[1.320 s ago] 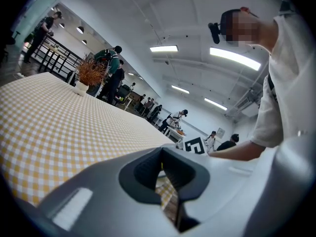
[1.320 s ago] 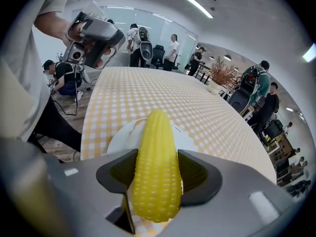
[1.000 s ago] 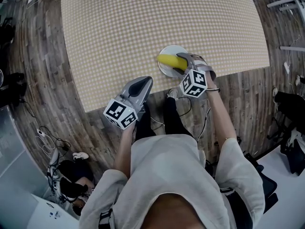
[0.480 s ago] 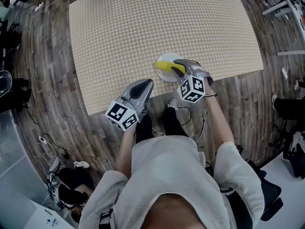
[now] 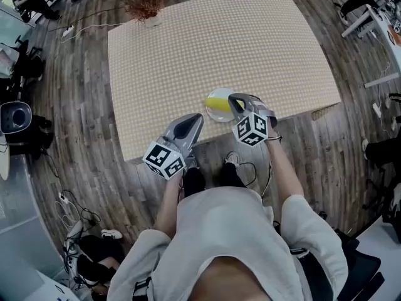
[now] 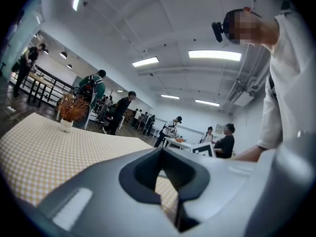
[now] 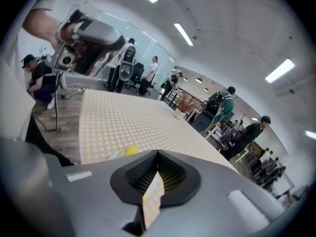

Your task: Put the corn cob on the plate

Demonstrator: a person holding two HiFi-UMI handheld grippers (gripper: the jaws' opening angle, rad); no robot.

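Corn cob (image 5: 219, 103) lies on the plate (image 5: 212, 113) just ahead of the right claw (image 5: 232, 98), whose jaws have just clenched on nothing. The left claw (image 5: 198, 117) is likewise clenched and empty, so the task looks done.

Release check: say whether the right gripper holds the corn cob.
No, the right gripper has just closed, empty; the corn cob lies on the plate.

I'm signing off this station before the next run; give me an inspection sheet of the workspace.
Surface: checked tablecloth, lying flat.
Job's things: corn cob lies on the white plate, near the cloth's front edge.
Clutter: vase of dried plant at the far edge.
Grippers: left gripper shut, empty; right gripper shut, jaws just closed, nothing between them.
Cables: loose cables on the wood floor, left side.
Surroundings: open room; people standing and seated beyond.
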